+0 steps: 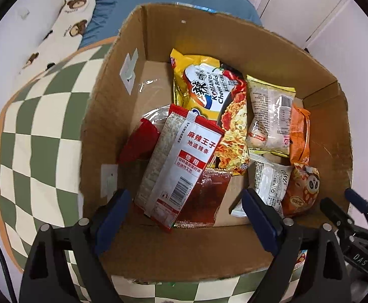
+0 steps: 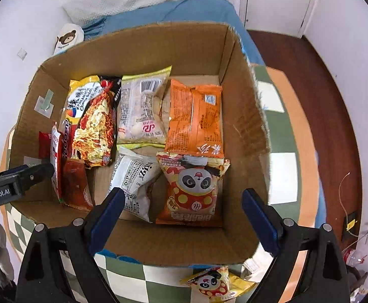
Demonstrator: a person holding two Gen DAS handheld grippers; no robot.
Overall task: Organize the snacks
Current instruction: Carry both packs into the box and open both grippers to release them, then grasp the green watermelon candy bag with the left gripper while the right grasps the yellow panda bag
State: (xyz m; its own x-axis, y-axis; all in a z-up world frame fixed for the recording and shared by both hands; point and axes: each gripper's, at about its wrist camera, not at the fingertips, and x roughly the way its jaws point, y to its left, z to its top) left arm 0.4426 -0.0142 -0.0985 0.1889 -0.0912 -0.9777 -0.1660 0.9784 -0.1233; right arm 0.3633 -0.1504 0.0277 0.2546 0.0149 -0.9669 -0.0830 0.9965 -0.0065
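An open cardboard box (image 1: 272,58) (image 2: 138,48) holds several snack packets. In the left wrist view a white-and-red spicy strip packet (image 1: 181,161) leans on a red packet and a yellow Korean noodle packet (image 1: 209,93). My left gripper (image 1: 186,202) is open just above the box's near wall, with the white-and-red packet between its fingers but not touching them. My right gripper (image 2: 184,202) is open and empty over an orange panda packet (image 2: 194,189), a white packet (image 2: 133,179) and an orange packet (image 2: 194,116). Another panda packet (image 2: 214,284) lies outside the box.
The box stands on a green-and-white checkered cloth (image 1: 40,131) (image 2: 279,136). A bear-print pillow (image 1: 65,27) and blue bedding (image 2: 184,10) lie behind it. Dark wood floor (image 2: 330,126) and white cabinet doors are to the right.
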